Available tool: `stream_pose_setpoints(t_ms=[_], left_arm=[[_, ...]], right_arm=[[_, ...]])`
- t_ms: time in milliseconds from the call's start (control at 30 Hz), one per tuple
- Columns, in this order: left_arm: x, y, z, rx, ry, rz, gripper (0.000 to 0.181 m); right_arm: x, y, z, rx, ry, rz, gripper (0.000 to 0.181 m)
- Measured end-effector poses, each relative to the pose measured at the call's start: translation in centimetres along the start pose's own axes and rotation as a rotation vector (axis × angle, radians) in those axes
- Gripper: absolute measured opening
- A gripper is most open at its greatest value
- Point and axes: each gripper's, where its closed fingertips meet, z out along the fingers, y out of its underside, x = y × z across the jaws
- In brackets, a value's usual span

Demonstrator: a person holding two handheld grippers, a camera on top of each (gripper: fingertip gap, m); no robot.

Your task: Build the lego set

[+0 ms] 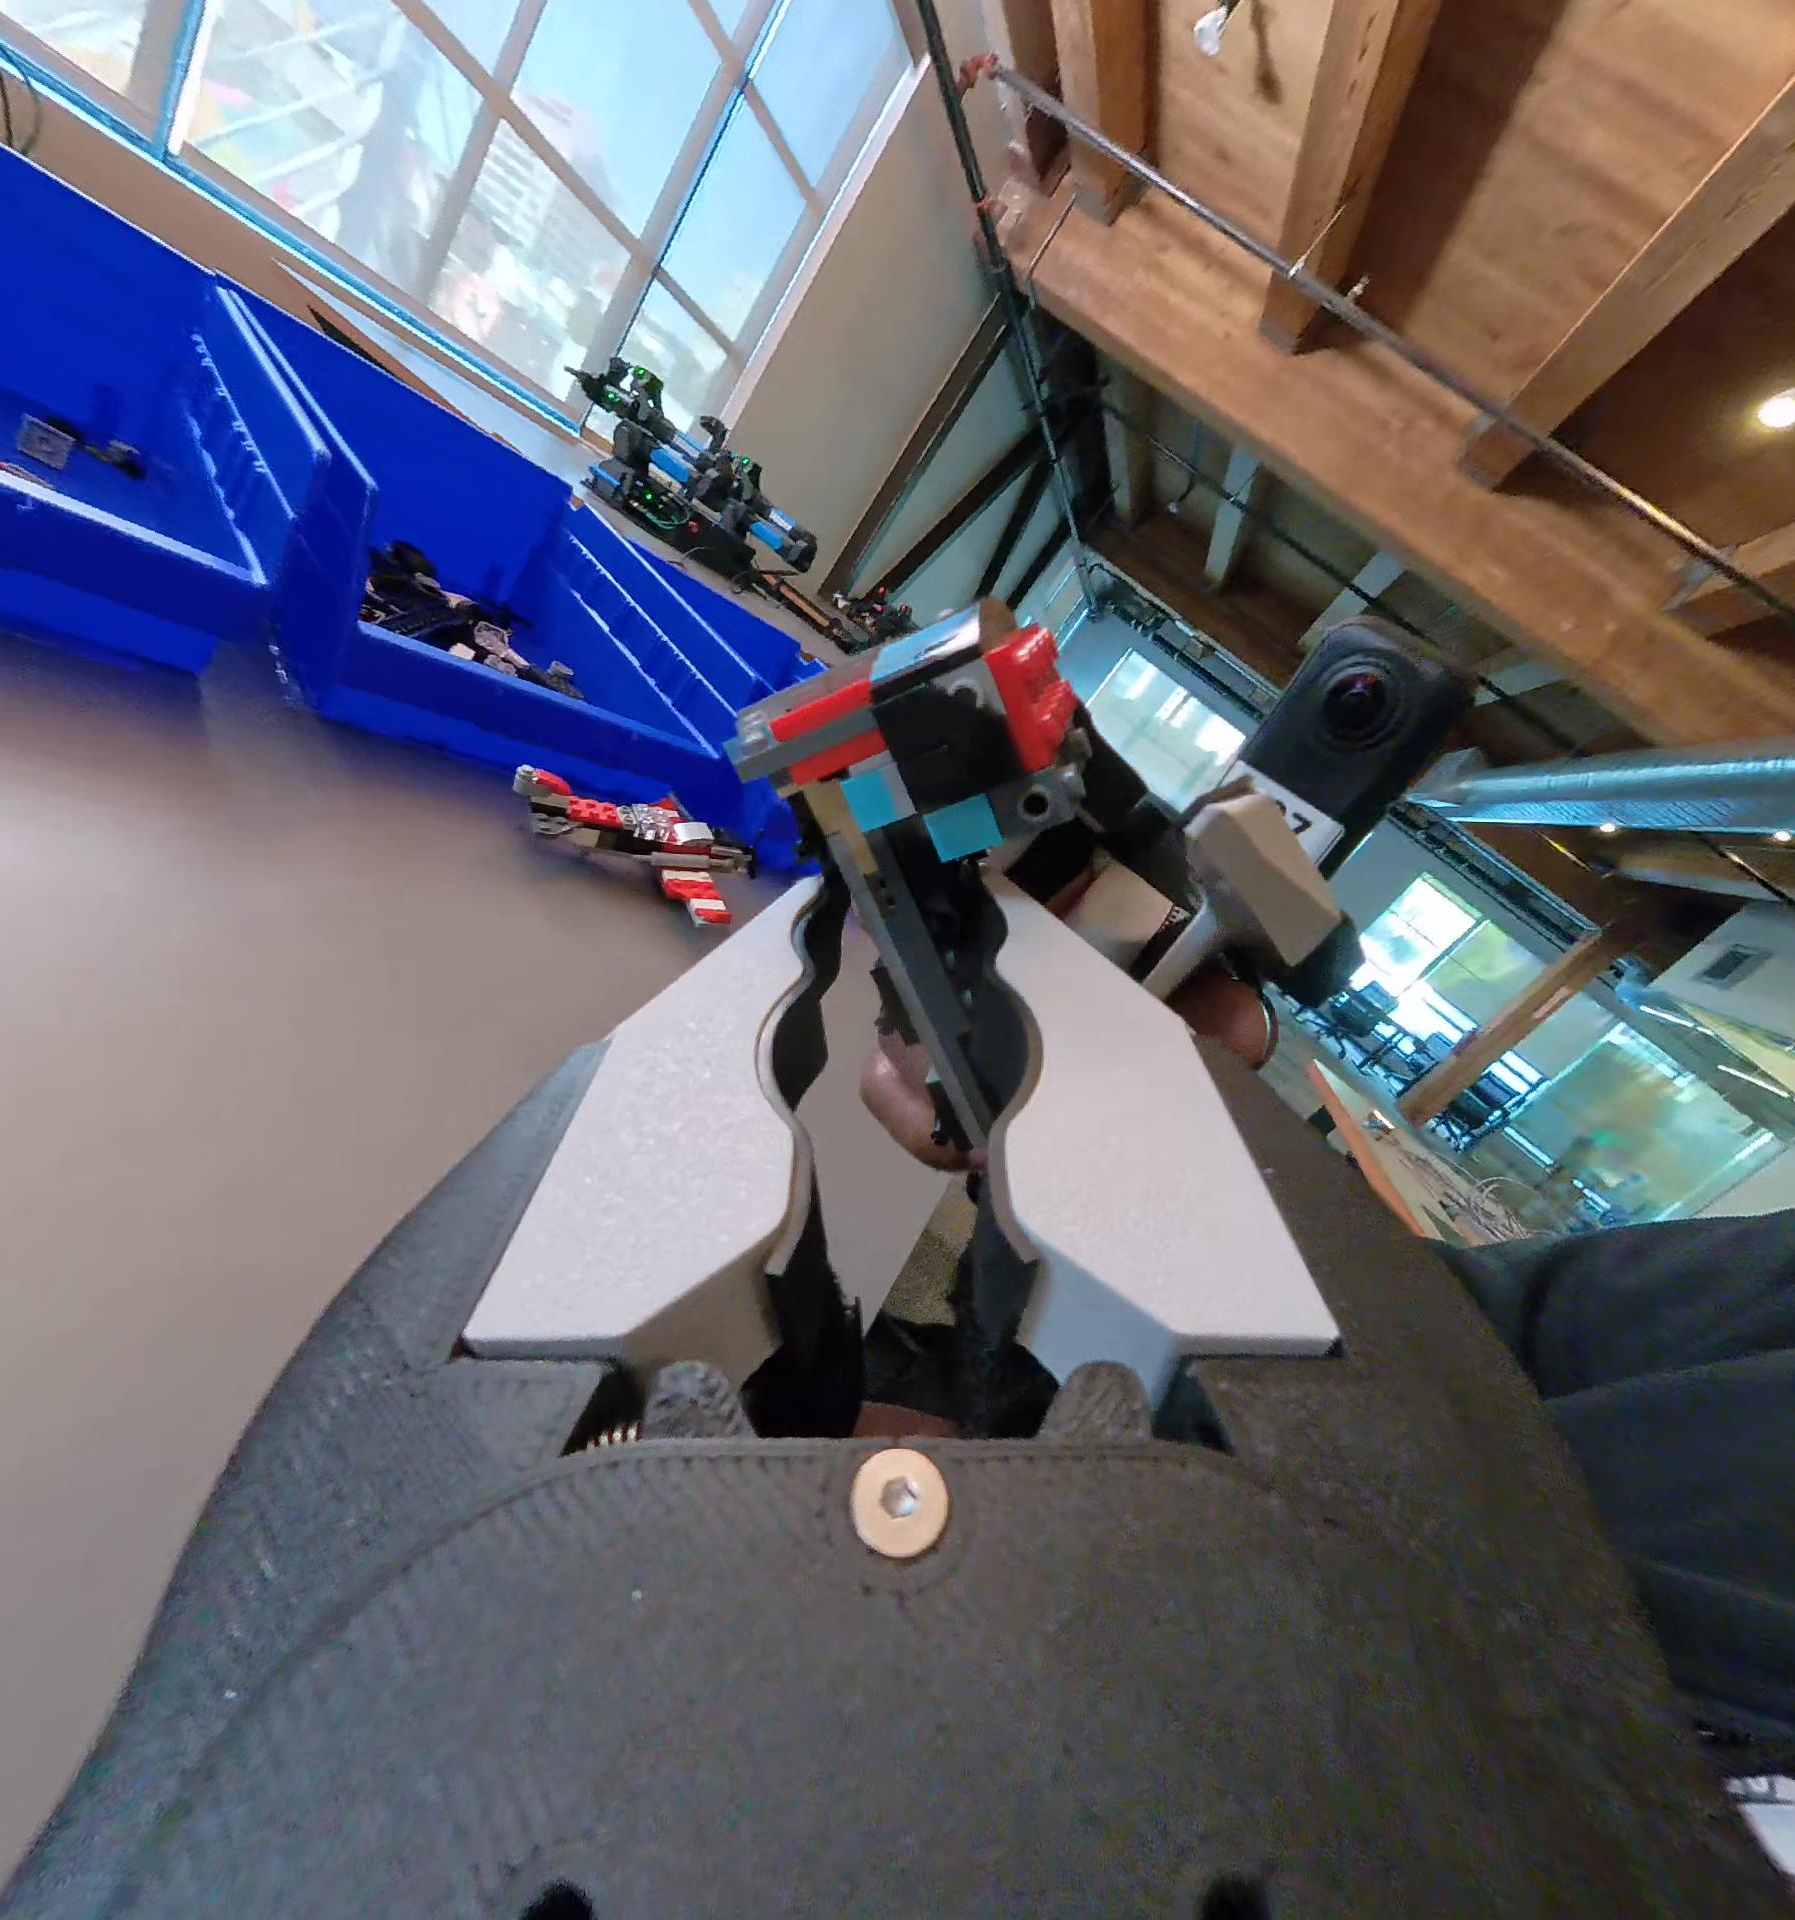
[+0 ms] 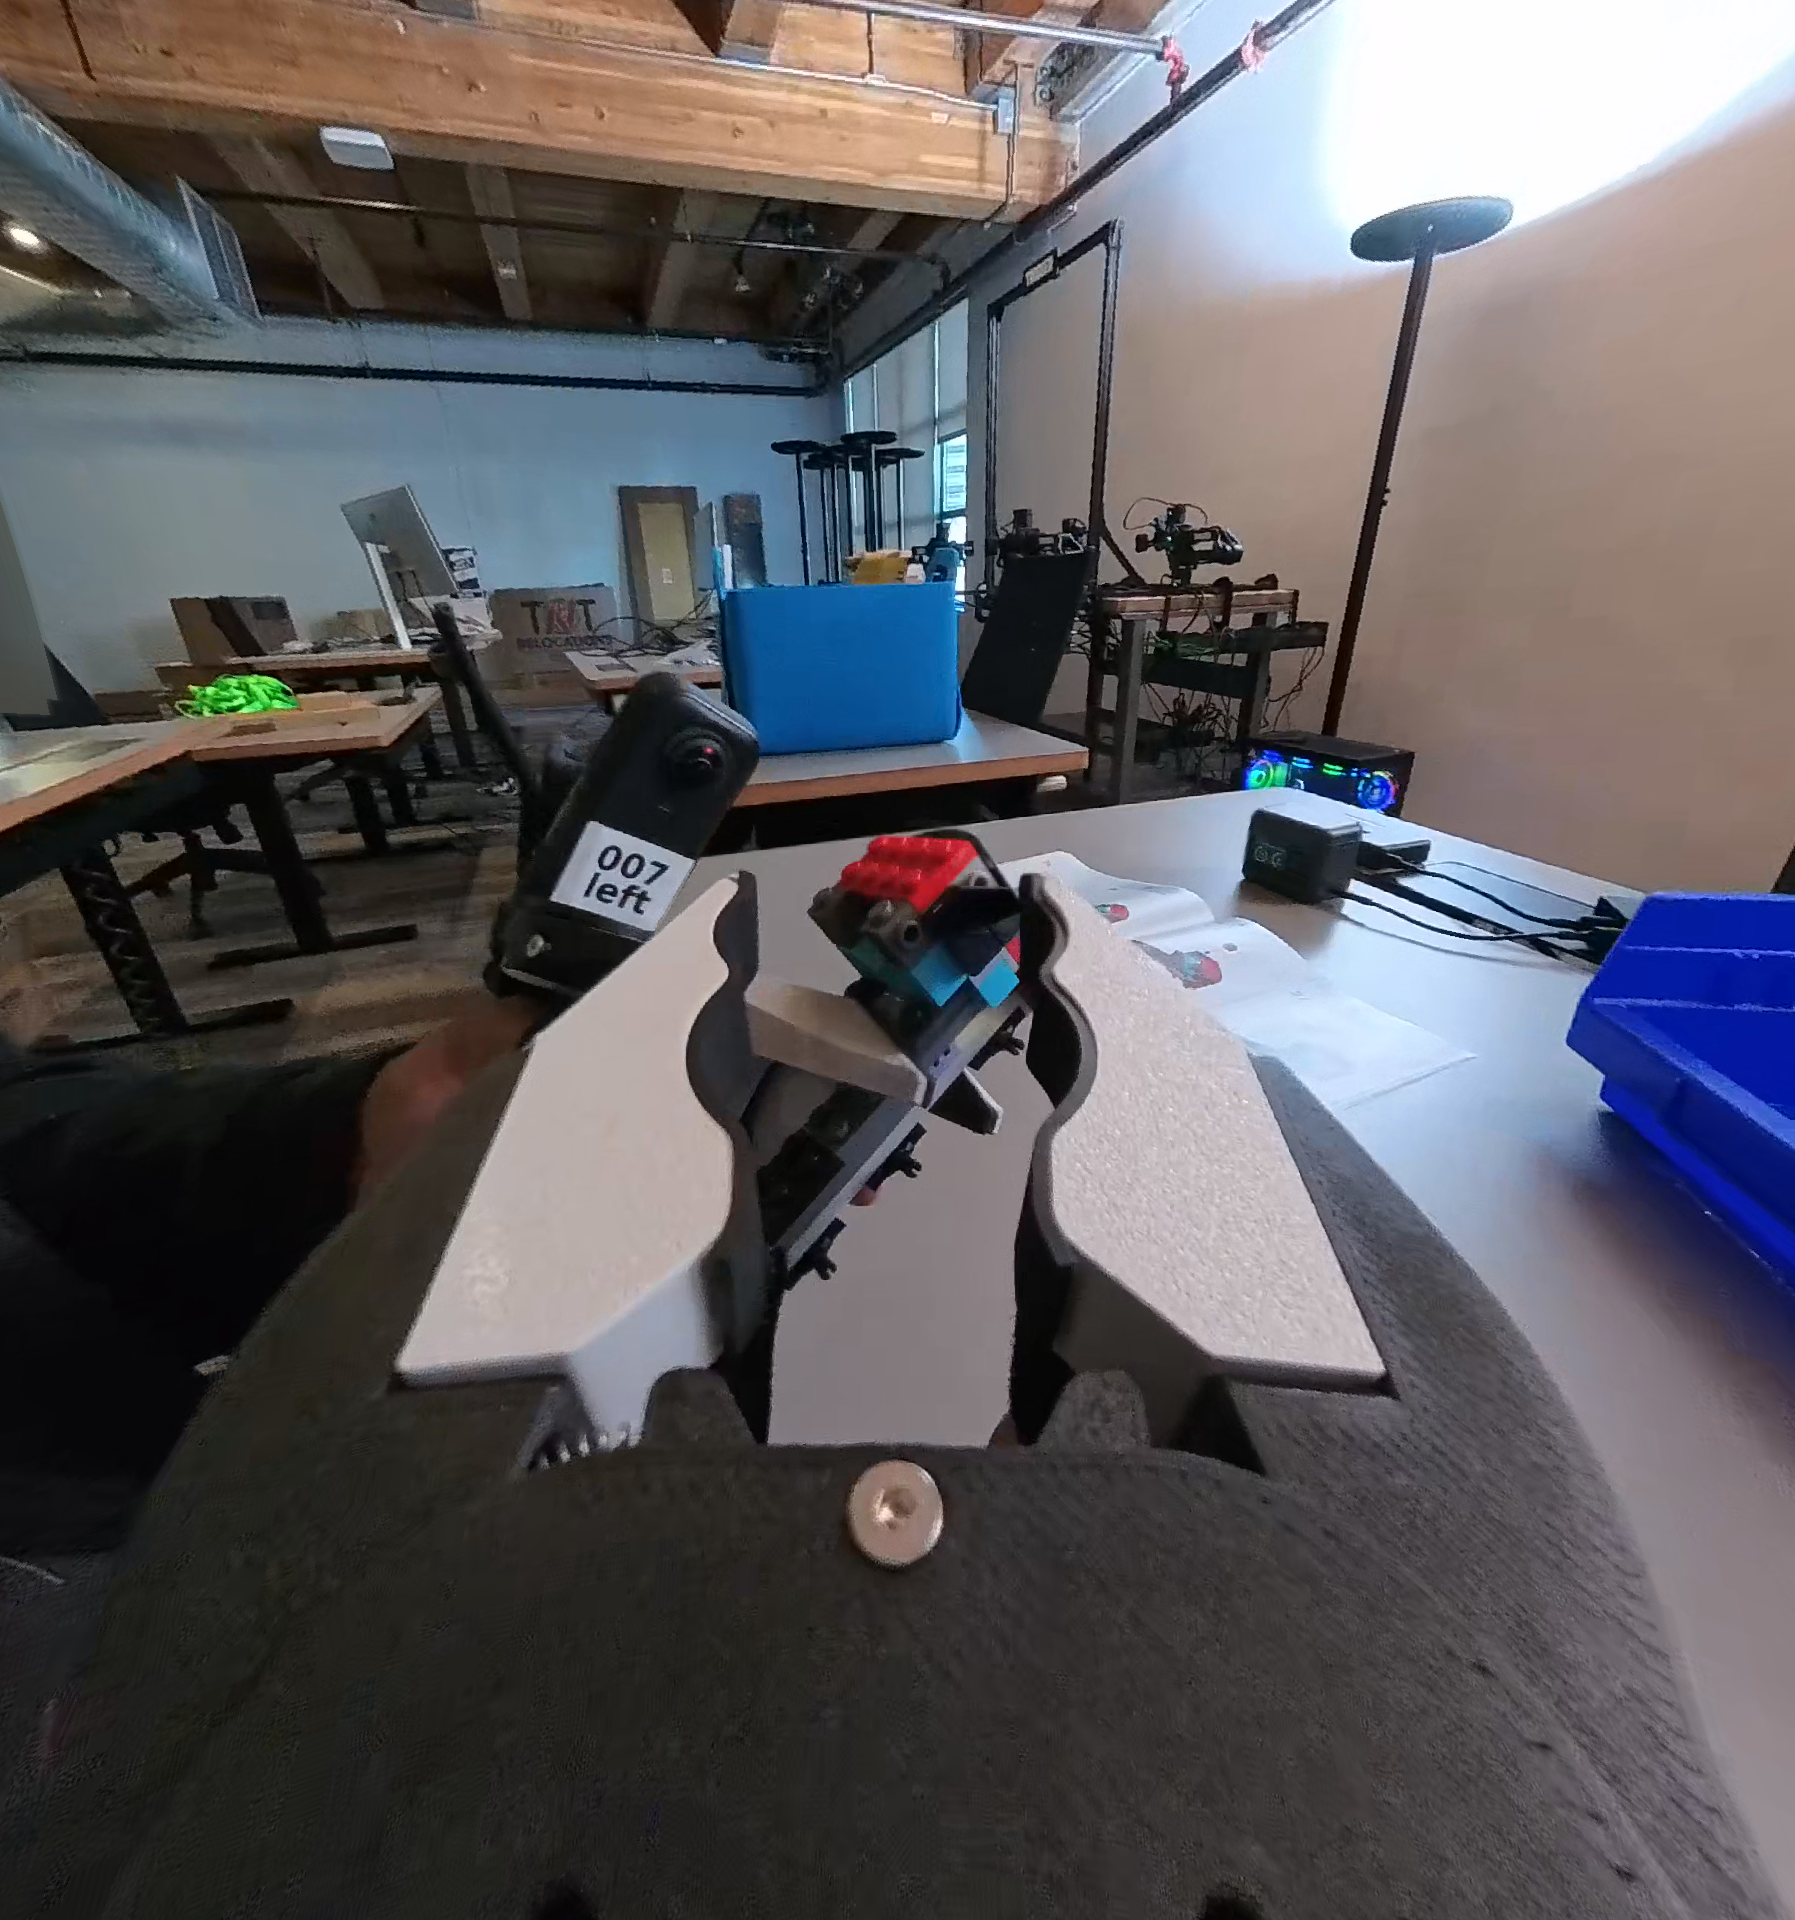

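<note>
There were two blue plastic parts bins [image 1: 249, 499] on the grey bench [image 1: 197, 987], two partly built brick models, one held aloft [image 1: 914, 727] and one red-and-white lying flat [image 1: 644, 842], and one open instruction booklet [image 2: 1267, 977].

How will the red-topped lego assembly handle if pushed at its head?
Probably top-heavy: the lego assembly carries its bulky head beyond the left gripper, which pinches only its thin grey beam, so it may pivot. Stud joints could pop apart under side load.
</note>
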Motion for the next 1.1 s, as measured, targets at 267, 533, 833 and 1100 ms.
stream_pose_setpoints(t_ms=[267,533,833,1100], left_arm=[[0.1,-0.2,0.0,0.007,-0.059,0.161,0.022],[0.2,-0.2,-0.1,0.007,-0.093,0.281,0.022],[-2.3,0.1,-0.5,-0.025,-0.153,0.133,0.023],[-5.0,1.4,-1.2,-0.087,-0.141,-0.116,0.023]], right_arm=[[0.6,0.3,0.2,-0.043,0.05,0.025,0.051],[0.4,0.5,0.0,-0.057,-0.007,0.074,0.054],[1.8,0.6,-0.4,0.018,-0.012,0.222,0.057],[3.5,2.8,-0.3,-0.047,0.051,0.2,0.056]])
